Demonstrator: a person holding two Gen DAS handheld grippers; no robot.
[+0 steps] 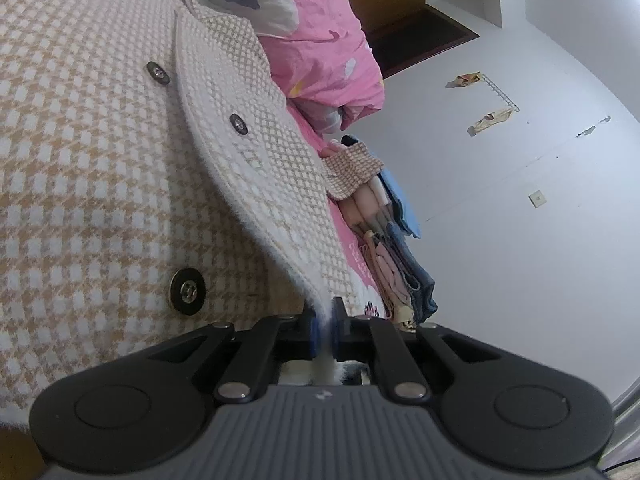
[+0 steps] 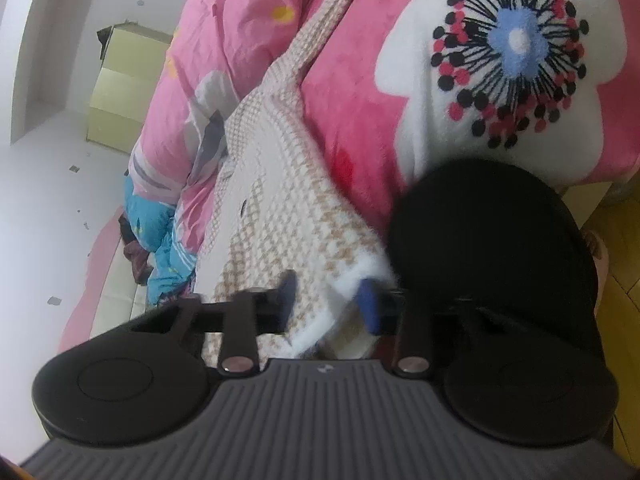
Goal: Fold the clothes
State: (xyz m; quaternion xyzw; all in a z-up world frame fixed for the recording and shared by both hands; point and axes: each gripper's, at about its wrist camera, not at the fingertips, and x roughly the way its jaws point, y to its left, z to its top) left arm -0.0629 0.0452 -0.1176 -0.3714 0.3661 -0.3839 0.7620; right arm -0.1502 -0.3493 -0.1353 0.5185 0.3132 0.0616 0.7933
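Left gripper (image 1: pixel 325 320) pinches the coat (image 1: pixel 100 160) hem; right gripper (image 2: pixel 328 300), blurred, jaws still apart around the coat edge, not gripping; a black blob hides its right side

Left wrist view: blocked across the left half by the checked coat (image 1: pixel 100 160), upper centre by the pink quilt (image 1: pixel 328 48), centre by a stack of folded clothes (image 1: pixel 396 256); open along the bare wall (image 1: pixel 520 280) at right.

Right wrist view: blocked at right by a black rounded object (image 2: pixel 492 240); passable over the flowered blanket (image 2: pixel 352 92) above.
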